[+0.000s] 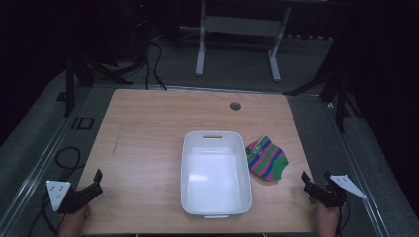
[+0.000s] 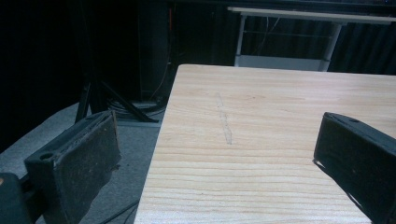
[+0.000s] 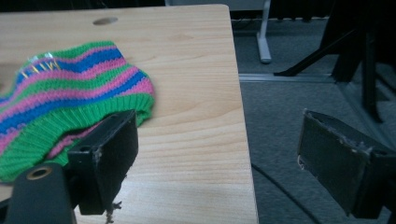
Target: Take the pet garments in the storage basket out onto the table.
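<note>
A striped knit piece in green, pink and blue (image 1: pixel 267 158) lies on the wooden table (image 1: pixel 148 128) just right of a white plastic tub (image 1: pixel 215 173), which holds nothing. In the right gripper view the striped knit (image 3: pixel 70 93) lies close ahead on the left, partly behind the left jaw. My right gripper (image 1: pixel 316 183) hovers at the table's near right corner, open and holding nothing; its jaws (image 3: pixel 224 158) straddle the table's right edge. My left gripper (image 1: pixel 89 190) stands open at the near left corner, its jaws (image 2: pixel 219 163) straddling the left edge, nothing between them.
A round cable hole (image 1: pixel 235 105) sits near the table's far edge. Beyond the table are a white desk frame (image 1: pixel 237 39), dark stands and cables on grey carpet. A faint scratch (image 2: pixel 225 123) marks the wood on the left side.
</note>
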Motion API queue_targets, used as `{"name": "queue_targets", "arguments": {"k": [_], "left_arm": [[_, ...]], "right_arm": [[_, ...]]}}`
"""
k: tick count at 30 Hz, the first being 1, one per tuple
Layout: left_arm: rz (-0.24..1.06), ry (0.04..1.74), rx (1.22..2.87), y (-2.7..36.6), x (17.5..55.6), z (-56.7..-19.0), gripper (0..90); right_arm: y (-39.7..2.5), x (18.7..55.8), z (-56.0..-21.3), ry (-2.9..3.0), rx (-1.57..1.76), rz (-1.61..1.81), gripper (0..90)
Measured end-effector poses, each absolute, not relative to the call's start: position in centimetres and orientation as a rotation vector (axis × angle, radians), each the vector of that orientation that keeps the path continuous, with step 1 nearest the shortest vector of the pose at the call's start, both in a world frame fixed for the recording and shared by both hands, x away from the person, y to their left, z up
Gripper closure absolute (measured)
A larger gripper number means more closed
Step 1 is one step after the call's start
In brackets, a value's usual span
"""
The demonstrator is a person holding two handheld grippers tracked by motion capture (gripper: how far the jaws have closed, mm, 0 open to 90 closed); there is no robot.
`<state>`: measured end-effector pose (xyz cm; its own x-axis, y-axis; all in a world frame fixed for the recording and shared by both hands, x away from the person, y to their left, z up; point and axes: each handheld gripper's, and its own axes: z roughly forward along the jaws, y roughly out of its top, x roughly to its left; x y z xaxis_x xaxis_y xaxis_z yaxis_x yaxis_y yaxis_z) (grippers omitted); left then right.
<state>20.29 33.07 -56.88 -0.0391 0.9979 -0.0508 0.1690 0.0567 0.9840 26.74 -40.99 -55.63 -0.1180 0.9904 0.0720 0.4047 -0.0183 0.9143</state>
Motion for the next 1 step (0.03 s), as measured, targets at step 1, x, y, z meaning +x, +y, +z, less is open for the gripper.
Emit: {"name": "queue_targets", "arguments": {"k": [1], "left_arm": [[1.11, 1.384, 1.277, 33.07, 20.28, -56.88, 0.9]], "right_arm": [[-41.13, 26.78, -55.64, 1.591, 1.491, 1.13, 12.1]]}}
